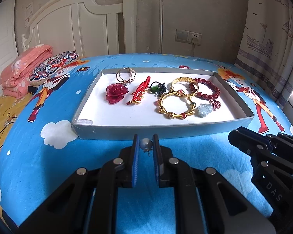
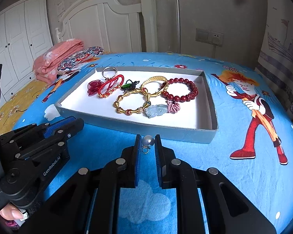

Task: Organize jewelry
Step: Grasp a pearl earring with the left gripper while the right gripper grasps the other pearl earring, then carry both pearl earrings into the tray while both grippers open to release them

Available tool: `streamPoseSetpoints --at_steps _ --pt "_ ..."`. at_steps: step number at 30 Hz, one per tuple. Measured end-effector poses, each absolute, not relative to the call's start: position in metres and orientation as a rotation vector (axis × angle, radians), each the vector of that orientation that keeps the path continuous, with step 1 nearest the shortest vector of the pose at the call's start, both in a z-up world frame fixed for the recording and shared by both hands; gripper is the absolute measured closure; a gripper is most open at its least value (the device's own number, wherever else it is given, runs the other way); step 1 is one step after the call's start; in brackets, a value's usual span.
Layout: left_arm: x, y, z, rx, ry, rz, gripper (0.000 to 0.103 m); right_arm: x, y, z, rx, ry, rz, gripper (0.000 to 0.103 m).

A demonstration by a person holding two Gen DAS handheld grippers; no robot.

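Nearest me: each gripper pinches one pearl earring. Left gripper (image 1: 146,143) nearly shut, pads clamped on a grey pearl (image 1: 145,144), post dangling below. Right gripper (image 2: 148,141) likewise clamped on a white pearl (image 2: 148,140). I judge both should clear the tray's near wall (image 1: 146,130) together, keep pressure light, and land side by side on bare white floor. Beyond: gold bangle (image 1: 174,105), red bead bracelet (image 1: 205,89), rose (image 1: 115,93).
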State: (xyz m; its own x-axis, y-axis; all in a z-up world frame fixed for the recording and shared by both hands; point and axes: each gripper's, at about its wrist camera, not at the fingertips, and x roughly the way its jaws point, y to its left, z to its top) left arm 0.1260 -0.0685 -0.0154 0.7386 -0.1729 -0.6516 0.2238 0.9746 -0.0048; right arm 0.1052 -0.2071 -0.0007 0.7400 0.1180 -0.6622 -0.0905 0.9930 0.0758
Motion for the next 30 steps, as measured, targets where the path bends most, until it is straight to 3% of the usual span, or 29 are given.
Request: streamPoseSetpoints --at_steps 30 --pt "0.153 -0.064 0.028 0.07 0.646 -0.226 0.09 0.127 -0.196 0.035 0.007 0.641 0.103 0.088"
